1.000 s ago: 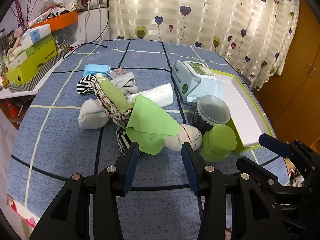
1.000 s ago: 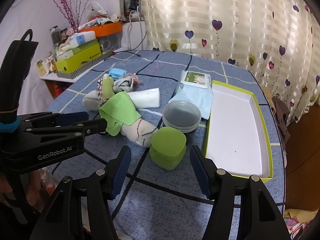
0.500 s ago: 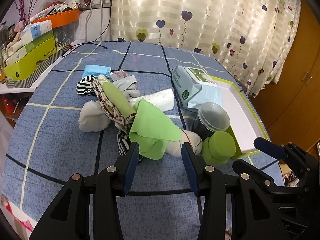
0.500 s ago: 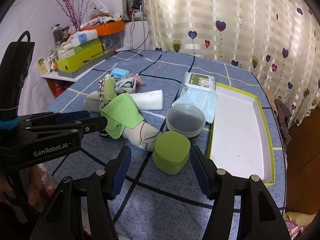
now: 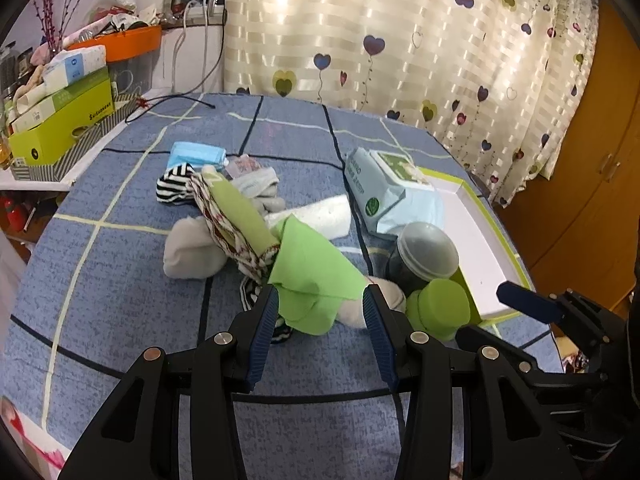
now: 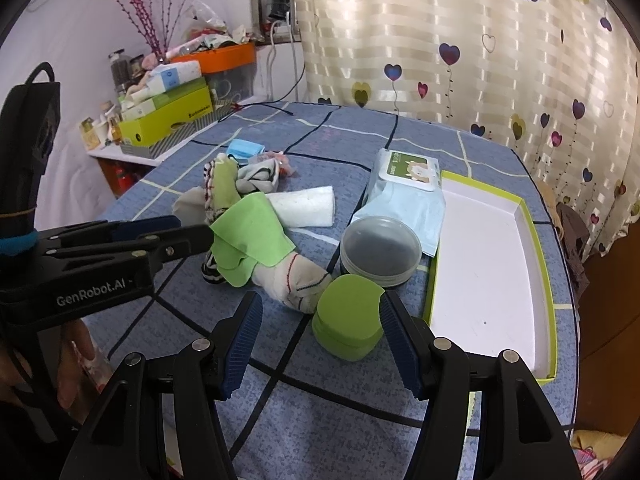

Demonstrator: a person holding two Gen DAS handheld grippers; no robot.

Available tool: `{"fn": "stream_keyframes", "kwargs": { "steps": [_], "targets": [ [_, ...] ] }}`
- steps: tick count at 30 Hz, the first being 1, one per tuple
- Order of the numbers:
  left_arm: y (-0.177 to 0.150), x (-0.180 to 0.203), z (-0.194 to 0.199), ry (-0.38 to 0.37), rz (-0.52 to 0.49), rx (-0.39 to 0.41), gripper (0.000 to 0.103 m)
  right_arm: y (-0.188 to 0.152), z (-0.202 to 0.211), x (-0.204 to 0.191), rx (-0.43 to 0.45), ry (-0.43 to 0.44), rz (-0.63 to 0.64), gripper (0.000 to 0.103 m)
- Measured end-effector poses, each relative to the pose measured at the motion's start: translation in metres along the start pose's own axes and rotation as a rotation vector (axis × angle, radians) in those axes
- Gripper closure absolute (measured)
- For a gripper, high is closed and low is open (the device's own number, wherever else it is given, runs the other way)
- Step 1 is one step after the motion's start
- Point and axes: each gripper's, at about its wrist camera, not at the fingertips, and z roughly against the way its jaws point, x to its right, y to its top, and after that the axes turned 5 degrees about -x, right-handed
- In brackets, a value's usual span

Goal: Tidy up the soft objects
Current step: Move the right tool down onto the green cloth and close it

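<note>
A heap of soft things lies mid-table: a light green cloth [image 5: 310, 276] [image 6: 252, 236], a white sock with red stripes [image 6: 298, 280], a grey sock [image 5: 190, 248], a rolled white towel [image 6: 306, 206], a striped sock [image 5: 174, 182] and a blue face mask [image 5: 196, 152]. My left gripper [image 5: 320, 310] is open, its fingertips either side of the green cloth's near edge. My right gripper [image 6: 320, 320] is open, with a green round-cornered box [image 6: 348, 328] between its fingers. The left gripper [image 6: 196, 236] also shows in the right wrist view.
A white tray with a green rim [image 6: 548, 280] lies on the right. A wet-wipes pack [image 6: 404, 192] and a dark lidded container [image 6: 380, 250] sit beside it. Boxes [image 5: 60, 120] stack on a shelf at the left. The table has a blue checked cloth [image 5: 120, 300].
Both grippers have moved forward toward the heap. The green cloth now reaches between the left fingertips and the green box sits between the right fingers.
</note>
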Motion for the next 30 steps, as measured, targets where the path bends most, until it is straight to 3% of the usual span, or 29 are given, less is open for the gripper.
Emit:
{"fn": "stream_keyframes", "kwargs": {
  "steps": [5, 9, 22, 30],
  "targets": [
    [0.001, -0.002, -0.008, 0.002, 0.01, -0.026, 0.058, 0.002, 0.0, 0.0, 0.009, 0.012, 0.008, 0.041],
    [-0.002, -0.006, -0.014, -0.022, 0.028, -0.057, 0.058, 0.003, -0.001, 0.003, 0.014, 0.018, 0.009, 0.034],
    [0.001, -0.029, -0.013, -0.002, 0.085, -0.029, 0.058, 0.015, -0.01, -0.005, 0.014, 0.039, 0.042, 0.034],
    [0.006, -0.058, -0.018, -0.006, 0.137, -0.037, 0.058, 0.031, -0.023, -0.021, 0.002, 0.095, 0.085, 0.034]
  ]
}}
